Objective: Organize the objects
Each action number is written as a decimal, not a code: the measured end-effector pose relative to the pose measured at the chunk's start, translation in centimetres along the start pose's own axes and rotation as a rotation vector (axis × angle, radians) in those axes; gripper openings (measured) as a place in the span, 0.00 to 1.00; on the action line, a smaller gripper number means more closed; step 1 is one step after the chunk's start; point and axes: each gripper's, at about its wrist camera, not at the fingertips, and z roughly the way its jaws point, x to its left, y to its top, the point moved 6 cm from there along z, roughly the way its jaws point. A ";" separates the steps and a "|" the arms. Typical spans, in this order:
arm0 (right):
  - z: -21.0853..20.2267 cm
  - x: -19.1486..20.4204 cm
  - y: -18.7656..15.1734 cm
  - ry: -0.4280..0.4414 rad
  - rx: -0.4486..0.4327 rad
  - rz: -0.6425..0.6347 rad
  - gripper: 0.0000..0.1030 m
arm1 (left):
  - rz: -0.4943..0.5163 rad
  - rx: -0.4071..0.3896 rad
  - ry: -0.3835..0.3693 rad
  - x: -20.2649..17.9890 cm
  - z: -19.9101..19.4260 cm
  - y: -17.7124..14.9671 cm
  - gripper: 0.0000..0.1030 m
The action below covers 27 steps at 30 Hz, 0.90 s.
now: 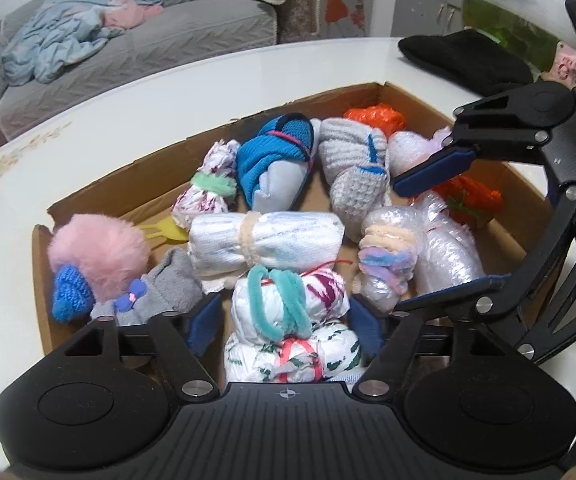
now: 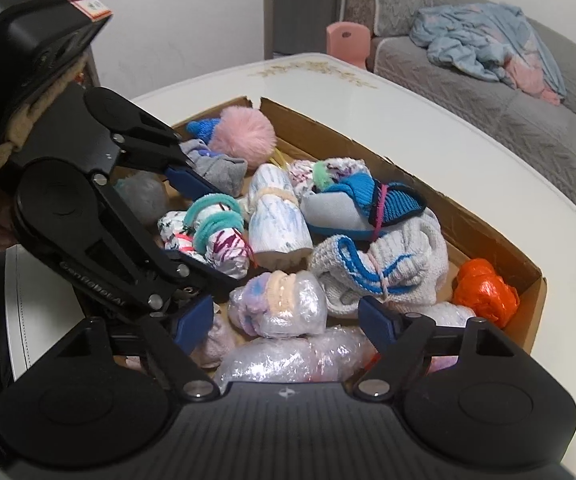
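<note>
Over the box (image 1: pixel 88 196), your left gripper (image 1: pixel 288 326) straddles a tied bundle (image 1: pixel 288 300) unpinched, and your right gripper (image 2: pixel 288 320) gapes above a wrapped roll (image 2: pixel 278 308); both hold nothing, bundles packed close to fit.

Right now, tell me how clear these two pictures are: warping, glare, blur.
Left wrist view: fisheye bends the table edge into an arc; corners go dark; box contents sharp. Right wrist view: same bending; soft sheen on the tabletop; bubble-wrap bundle near the lens slightly soft.

Black grippers (image 1: pixel 284 328) – blue fingers (image 2: pixel 380 322), silver screws.
</note>
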 end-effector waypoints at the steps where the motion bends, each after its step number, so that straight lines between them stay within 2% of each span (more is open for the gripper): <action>1: 0.0 0.0 0.0 -0.007 0.004 0.003 0.78 | -0.008 0.004 0.006 0.0 0.0 0.0 0.75; 4: -0.1 0.1 0.0 -0.014 0.011 0.004 0.79 | -0.006 0.006 0.016 -0.3 -0.4 0.0 0.77; 8: -0.3 -0.1 0.0 -0.027 0.025 0.018 0.87 | -0.024 0.014 0.032 -0.1 -0.8 -0.1 0.85; 15: -0.6 -0.2 0.1 -0.059 0.039 0.044 0.91 | -0.083 0.028 0.078 0.3 -1.5 -0.3 0.89; 22: -1.4 -0.3 0.5 -0.087 0.038 0.095 0.97 | -0.162 -0.003 0.129 0.8 -3.2 -0.2 0.97; 27: -1.8 -0.1 0.3 -0.117 0.050 0.145 0.99 | -0.247 -0.044 0.130 1.2 -4.5 -0.2 0.99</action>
